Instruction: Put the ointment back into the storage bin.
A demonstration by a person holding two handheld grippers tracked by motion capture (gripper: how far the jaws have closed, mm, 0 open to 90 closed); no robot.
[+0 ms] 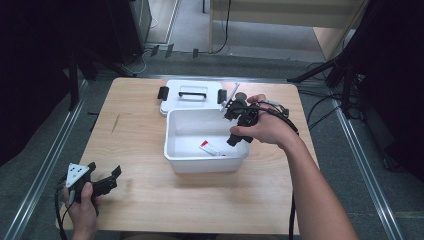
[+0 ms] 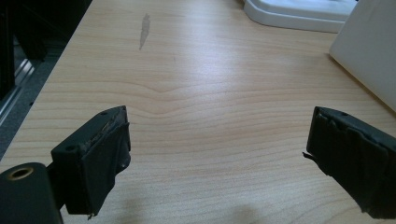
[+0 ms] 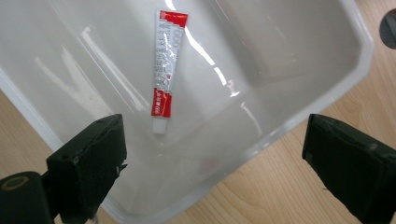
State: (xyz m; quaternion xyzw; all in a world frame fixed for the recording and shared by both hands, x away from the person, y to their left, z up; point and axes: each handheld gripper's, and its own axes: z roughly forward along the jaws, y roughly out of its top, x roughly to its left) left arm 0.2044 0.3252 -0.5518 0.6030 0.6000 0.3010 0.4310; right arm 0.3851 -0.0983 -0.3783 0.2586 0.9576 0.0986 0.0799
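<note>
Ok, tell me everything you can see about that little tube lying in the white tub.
The tube is small and flat, silver-grey in the middle with red bands at both ends and a white cap at one end; its print is too small to read. It looks like soft squeezable plastic or foil. It lies flat on the bottom of the open white tub, alone, with nothing gripping it. The right gripper hangs above it with its jaws wide apart.

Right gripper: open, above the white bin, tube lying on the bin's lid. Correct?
Not quite. The right gripper is open above the white bin, but the red-and-white tube lies inside the bin on its floor, not on the lid. The right gripper view shows it.
</note>
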